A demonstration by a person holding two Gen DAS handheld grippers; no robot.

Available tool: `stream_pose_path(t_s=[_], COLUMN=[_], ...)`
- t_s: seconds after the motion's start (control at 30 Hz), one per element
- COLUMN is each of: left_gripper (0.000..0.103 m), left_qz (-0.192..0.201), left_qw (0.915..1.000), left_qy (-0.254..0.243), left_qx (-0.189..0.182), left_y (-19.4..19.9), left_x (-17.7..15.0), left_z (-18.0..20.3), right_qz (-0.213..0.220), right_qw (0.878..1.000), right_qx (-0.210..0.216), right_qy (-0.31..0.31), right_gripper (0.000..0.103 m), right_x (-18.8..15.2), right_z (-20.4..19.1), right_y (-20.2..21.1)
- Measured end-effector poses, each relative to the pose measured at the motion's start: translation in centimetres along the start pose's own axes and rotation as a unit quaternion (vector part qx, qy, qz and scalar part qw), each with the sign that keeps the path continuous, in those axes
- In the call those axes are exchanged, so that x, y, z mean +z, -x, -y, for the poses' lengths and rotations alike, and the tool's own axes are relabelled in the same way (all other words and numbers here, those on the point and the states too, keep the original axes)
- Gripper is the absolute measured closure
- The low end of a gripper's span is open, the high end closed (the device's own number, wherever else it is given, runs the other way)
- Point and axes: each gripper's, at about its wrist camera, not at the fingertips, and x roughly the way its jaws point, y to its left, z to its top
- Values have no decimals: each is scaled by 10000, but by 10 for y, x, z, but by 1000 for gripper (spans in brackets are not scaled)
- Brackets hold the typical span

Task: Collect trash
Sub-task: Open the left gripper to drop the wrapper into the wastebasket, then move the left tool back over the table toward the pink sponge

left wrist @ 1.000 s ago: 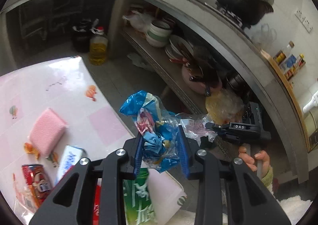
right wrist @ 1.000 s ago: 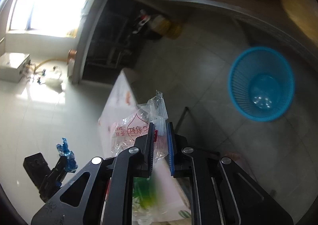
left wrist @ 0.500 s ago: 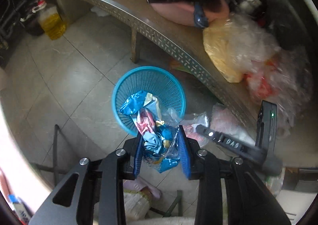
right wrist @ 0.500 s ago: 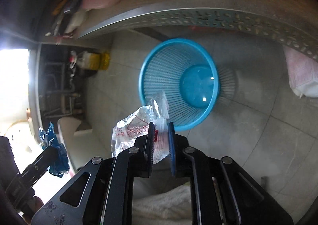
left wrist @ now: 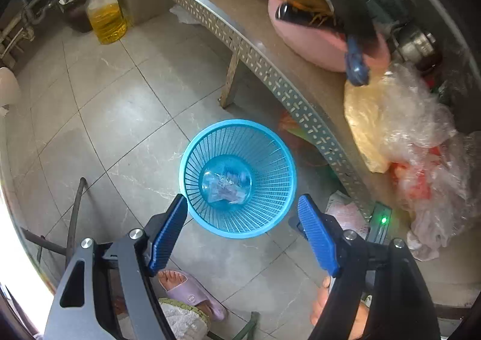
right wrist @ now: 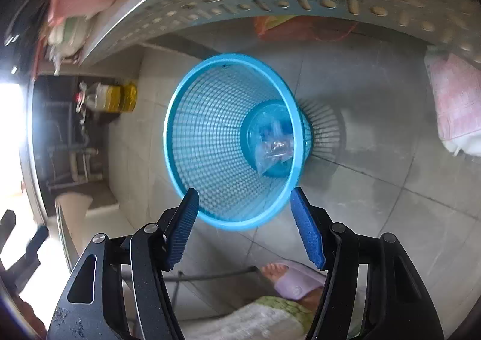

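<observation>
Both grippers, left [left wrist: 242, 214] and right [right wrist: 244, 207], jaws just opened, nothing between ribbed blue pads. Crinkled clear wrappers [left wrist: 225, 186] lie at bottom of round blue mesh plastic basket [left wrist: 276, 207], frame centre; print unreadable.

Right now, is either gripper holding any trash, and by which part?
Neither. The left gripper and right gripper have just opened, nothing between their jaws; the wrappers lie in the blue basket.

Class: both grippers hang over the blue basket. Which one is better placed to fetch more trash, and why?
Neither clearly. The left gripper and right gripper both stand open and empty over the blue basket, wrappers inside; no remaining trash shows.
</observation>
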Motion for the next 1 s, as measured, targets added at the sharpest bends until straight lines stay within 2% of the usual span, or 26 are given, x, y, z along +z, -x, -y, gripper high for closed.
stream_pose_path(t_s=[0.07, 0.13, 0.2, 0.33, 0.4, 0.47, 0.53, 0.63, 0.73, 0.87, 1.0], left_gripper=[29, 29, 29, 20, 17, 9, 6, 6, 6, 6, 6], left_qz=[261, 701, 1153, 1615, 1847, 2056, 2319, 2500, 2593, 2778, 2927], left_qw=[9996, 9963, 9907, 9847, 9813, 9778, 9724, 9681, 9649, 9577, 9513], left_qy=[-114, -363, -523, -542, -422, -289, -133, 88, 421, 725, 904], left_qx=[-31, 340, 492, 354, 346, 291, 227, 122, 50, 200, 345], left_y=[23, 52, 83, 134, 160, 182, 204, 227, 245, 261, 275], left_x=[-7, -17, -31, -58, -76, -94, -115, -141, -164, -188, -210], left_z=[-2, 0, -1, -16, -28, -40, -51, -68, -88, -105, -119], right_qz=[56, 183, 321, 763, 1059, 1297, 1522, 1819, 1942, 2057, 2288], right_qw=[9991, 9960, 9911, 9734, 9600, 9485, 9374, 9208, 9110, 8974, 8741], right_qx=[-149, -298, -423, -667, -766, -793, -810, -864, -772, -756, -920], right_qy=[382, 820, 1222, 2052, 2474, 2780, 3027, 3340, 3555, 3828, 4185], right_gripper=[42, 40, 37, 27, 21, 16, 10, 8, 8, 8, 8], right_x=[-7, -15, -25, -51, -66, -79, -90, -106, -120, -136, -153], right_z=[-8, -23, -37, -74, -92, -106, -119, -136, -149, -162, -173], right_y=[7, 15, 27, 59, 77, 94, 103, 117, 125, 132, 140])
